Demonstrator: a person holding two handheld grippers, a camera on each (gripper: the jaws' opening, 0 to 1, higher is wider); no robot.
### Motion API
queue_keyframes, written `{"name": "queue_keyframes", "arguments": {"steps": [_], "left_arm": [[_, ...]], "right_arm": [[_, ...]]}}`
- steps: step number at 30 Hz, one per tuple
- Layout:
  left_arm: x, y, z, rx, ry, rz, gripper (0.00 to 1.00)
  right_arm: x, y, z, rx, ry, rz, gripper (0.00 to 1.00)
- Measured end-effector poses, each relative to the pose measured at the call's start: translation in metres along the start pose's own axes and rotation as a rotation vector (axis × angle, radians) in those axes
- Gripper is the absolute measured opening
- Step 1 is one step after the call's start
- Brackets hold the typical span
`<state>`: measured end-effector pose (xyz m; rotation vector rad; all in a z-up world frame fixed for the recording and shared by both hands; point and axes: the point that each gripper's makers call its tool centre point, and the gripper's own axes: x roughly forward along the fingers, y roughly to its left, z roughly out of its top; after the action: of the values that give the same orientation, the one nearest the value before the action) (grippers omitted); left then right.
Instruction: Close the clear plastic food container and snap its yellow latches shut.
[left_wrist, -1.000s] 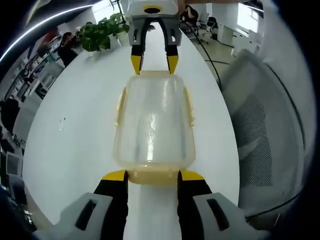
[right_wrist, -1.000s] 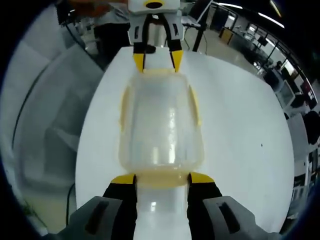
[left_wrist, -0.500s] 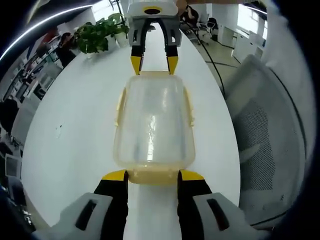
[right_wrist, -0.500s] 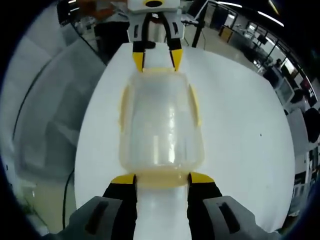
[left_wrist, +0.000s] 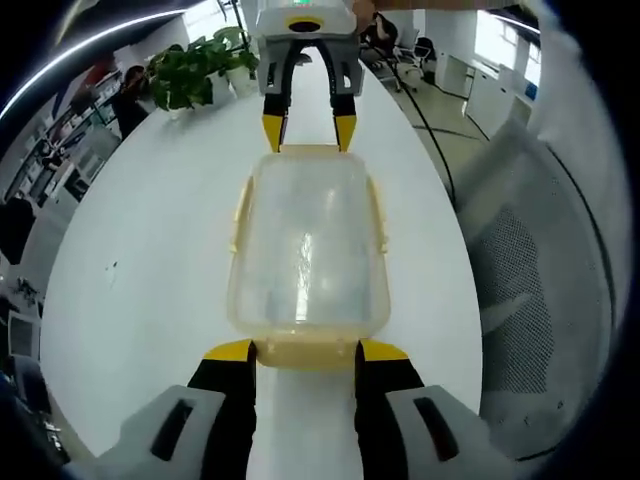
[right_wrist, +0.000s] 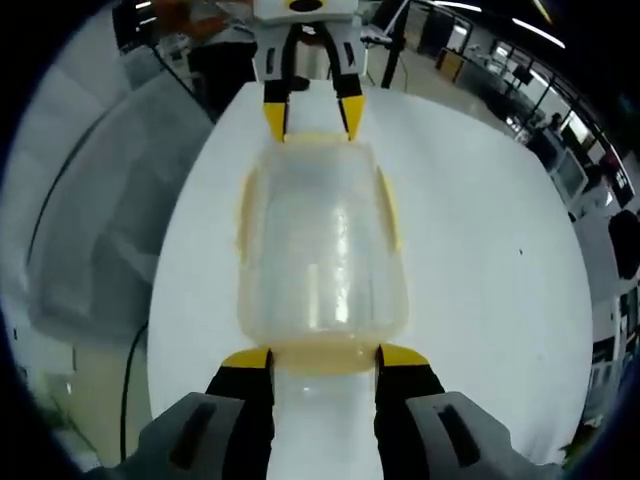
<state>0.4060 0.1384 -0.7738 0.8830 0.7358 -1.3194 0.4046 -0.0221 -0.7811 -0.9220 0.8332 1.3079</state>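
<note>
A clear plastic container (left_wrist: 308, 245) with its lid on lies lengthwise on the white table (left_wrist: 150, 250), yellow latches (left_wrist: 240, 215) along its long sides. My left gripper (left_wrist: 306, 352) is open, and the yellow end latch (left_wrist: 305, 352) lies between its jaw tips at the near end. My right gripper (left_wrist: 307, 130) stands open at the far end, its tips at the container's edge. In the right gripper view the same container (right_wrist: 320, 240) runs from my right gripper (right_wrist: 324, 357) up to the left gripper (right_wrist: 313, 118), with a side latch (right_wrist: 390, 210) flat against the wall.
A grey mesh chair (left_wrist: 530, 270) stands close to the table's edge on one side, seen as the chair (right_wrist: 90, 230) in the right gripper view. A potted plant (left_wrist: 190, 70) sits at the table's far end. Desks and people fill the office behind.
</note>
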Motion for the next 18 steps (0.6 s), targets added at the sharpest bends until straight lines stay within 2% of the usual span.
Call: {"name": "queue_keyframes", "arguments": {"steps": [18], "left_arm": [[0.019, 0.000, 0.022, 0.005, -0.007, -0.014, 0.37]], "right_arm": [[-0.005, -0.001, -0.028, 0.021, 0.007, 0.013, 0.37]]}}
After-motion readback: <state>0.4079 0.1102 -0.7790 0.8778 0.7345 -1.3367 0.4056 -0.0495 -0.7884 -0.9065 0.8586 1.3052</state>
